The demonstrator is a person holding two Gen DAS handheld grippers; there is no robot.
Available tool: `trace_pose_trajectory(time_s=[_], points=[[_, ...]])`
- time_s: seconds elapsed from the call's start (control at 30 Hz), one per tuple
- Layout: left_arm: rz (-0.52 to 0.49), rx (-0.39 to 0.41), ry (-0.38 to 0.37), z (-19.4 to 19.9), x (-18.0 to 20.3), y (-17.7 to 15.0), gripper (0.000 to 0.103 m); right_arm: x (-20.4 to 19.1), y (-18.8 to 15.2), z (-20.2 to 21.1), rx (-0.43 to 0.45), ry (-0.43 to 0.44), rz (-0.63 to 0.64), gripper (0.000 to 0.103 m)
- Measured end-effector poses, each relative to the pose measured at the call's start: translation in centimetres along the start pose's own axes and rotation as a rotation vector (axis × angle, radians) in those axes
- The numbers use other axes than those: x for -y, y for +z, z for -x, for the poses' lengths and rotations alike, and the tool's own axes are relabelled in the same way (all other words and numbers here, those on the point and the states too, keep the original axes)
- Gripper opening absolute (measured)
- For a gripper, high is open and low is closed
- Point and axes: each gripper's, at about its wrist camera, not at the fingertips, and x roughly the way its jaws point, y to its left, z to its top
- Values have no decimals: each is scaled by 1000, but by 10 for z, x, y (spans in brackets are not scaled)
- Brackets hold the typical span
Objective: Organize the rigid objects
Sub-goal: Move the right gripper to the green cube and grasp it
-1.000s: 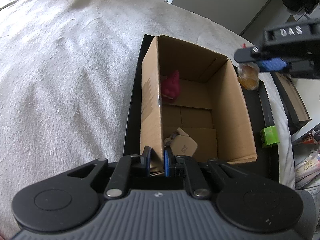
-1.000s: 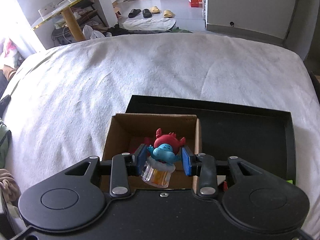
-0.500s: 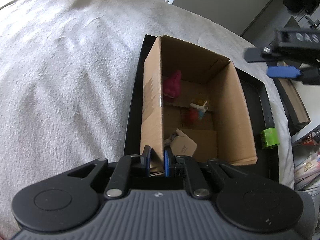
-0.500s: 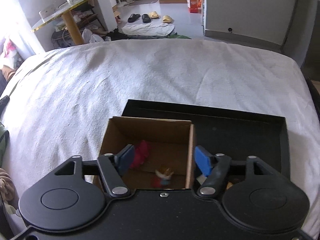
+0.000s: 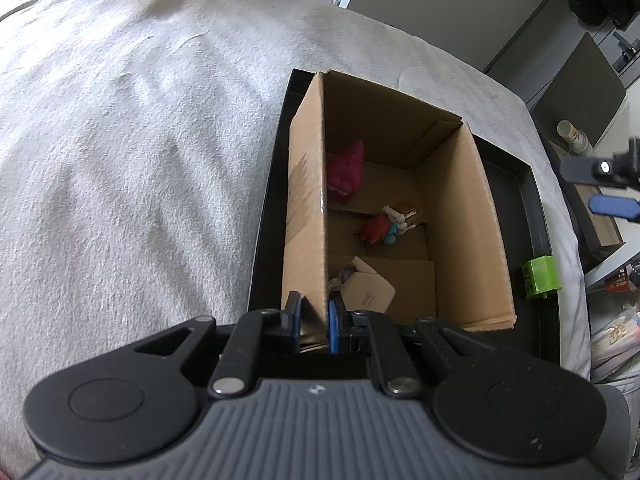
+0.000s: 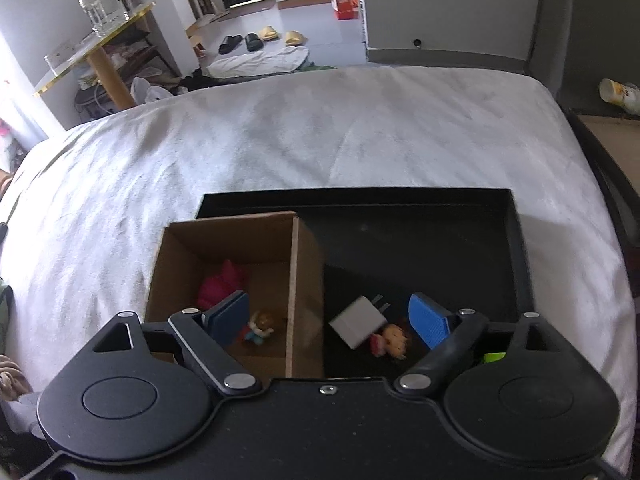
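in the left wrist view my left gripper sits at the bottom centre of the frame, its jaws pinched narrow on the near left wall of the cardboard box. the box stands open at the left end of a black tray, which lies on a white blanket.

inside the box, a pink toy leans against the left wall toward the upper middle of the frame. a small red and blue figurine lies on its side on the box floor, near the centre. a small tan carton lies tilted in the near left corner, just above my gripper's pads. a green block stands on the tray to the right of the box, apart from it.

in the right wrist view my right gripper fills the bottom of the frame. its jaws have just been opening and now stand wide with nothing gripped between them. the left pad hangs over the box, the right pad over the tray. on the tray, lower centre, a white charger lies beside a little doll, the two touching or nearly so; blur keeps me from telling which.
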Motion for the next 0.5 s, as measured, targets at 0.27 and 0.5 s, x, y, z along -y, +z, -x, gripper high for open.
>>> trace_pose_trajectory(time_s=[0.27, 0.5], points=[[-3, 2, 9, 1, 2, -1, 12, 37, -12, 0, -11, -41, -35, 88], [0, 4, 16, 1, 2, -1, 12, 69, -14, -7, -41, -79, -17, 84]])
